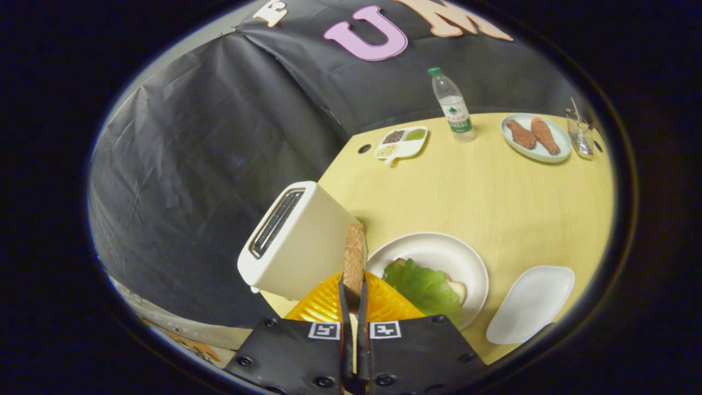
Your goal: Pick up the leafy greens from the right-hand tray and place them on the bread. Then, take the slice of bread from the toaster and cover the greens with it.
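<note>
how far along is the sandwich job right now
Done: the leafy greens lie on the bread on the round plate. In hand: the gripper is shut on the bread slice, clear of the toaster. Left: laying it over the greens.

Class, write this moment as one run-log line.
hand-held gripper: shut on bread slice | slice: out of toaster, edge-on | greens: on bread on plate | tray: beside plate | next: cover greens
</note>
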